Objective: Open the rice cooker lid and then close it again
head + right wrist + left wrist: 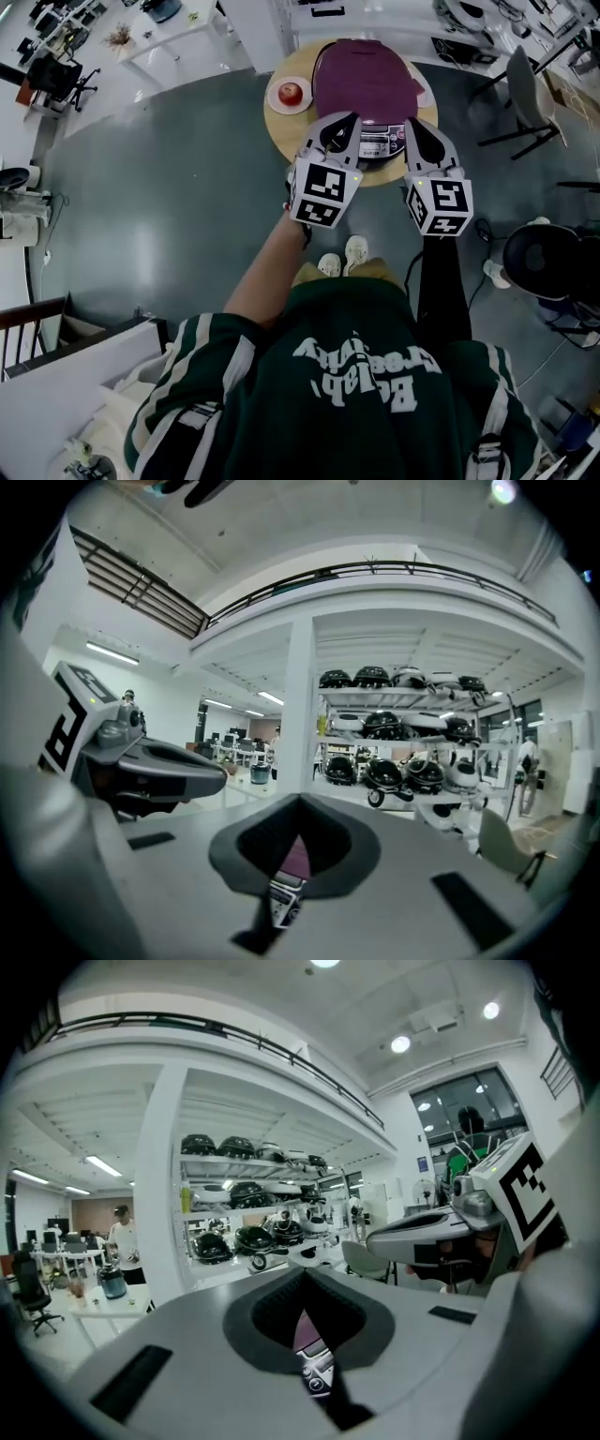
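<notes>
1. The rice cooker (366, 84) stands at the middle of the round table (279, 139). Its purple lid (364, 70) is down, and its control panel (377, 146) faces the near edge.
2. The left gripper (335, 141) and the right gripper (418, 142) are both clenched on nothing, jaws pressed together. They are held over the near edge, just in front of the panel.
3. Opening is judged not yet begun. A release catch is likely at the lid's front, though none can be made out. It is best pressed with one closed tip while the body is steadied by the other, so that the cooker is not pushed across the table.
4. For closing, the lid's front should be pressed down until it is latched.
5. The cooker's contents are hidden by the shut lid. One red apple (291, 92) is held in a white plate (276, 103) at the left edge, just beside the cooker.
</notes>
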Motion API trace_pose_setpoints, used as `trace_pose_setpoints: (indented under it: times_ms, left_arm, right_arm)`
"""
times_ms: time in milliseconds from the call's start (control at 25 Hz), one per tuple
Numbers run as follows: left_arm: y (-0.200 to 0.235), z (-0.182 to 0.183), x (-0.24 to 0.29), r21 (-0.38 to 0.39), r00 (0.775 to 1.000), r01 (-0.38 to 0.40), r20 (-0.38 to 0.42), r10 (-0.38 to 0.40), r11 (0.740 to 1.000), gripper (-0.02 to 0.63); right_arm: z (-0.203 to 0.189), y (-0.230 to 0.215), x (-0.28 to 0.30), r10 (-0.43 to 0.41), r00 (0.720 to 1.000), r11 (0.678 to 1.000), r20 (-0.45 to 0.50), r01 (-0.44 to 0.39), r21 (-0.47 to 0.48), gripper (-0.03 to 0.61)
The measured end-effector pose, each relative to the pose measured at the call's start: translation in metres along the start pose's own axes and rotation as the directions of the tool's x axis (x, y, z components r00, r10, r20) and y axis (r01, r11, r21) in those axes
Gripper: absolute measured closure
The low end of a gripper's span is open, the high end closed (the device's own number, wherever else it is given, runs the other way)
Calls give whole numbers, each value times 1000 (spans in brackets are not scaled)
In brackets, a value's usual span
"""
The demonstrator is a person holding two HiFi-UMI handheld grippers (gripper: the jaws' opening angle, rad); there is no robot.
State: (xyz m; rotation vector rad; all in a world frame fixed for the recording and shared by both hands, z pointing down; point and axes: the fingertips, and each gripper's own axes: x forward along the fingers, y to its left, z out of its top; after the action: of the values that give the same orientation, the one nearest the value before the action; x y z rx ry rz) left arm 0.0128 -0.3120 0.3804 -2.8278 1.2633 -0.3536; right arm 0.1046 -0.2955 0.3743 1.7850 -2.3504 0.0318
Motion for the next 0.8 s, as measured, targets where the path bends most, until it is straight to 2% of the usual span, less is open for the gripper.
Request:
trace_pose_setpoints:
  times_ms: [200, 320, 520, 800]
  left_arm:
    - [3, -16, 18, -5, 999, -23, -44, 23, 1000, 617]
    - [4, -28, 29, -35, 997, -42, -68, 40, 999, 617]
    - [2, -45, 44, -38, 994, -57, -97, 53, 998, 617]
    - [-2, -59, 60, -140, 993, -32, -120, 16, 990, 617]
  right_arm:
    - [-18, -2, 20, 98, 995, 995, -24, -98, 5, 575]
    - [-32, -3, 32, 141, 989, 990, -44, -141, 12, 575]
    - [-58, 3, 49, 211, 974, 978, -87, -210, 22, 575]
    - [-85, 13, 64, 288, 945, 958, -155, -286, 32, 575]
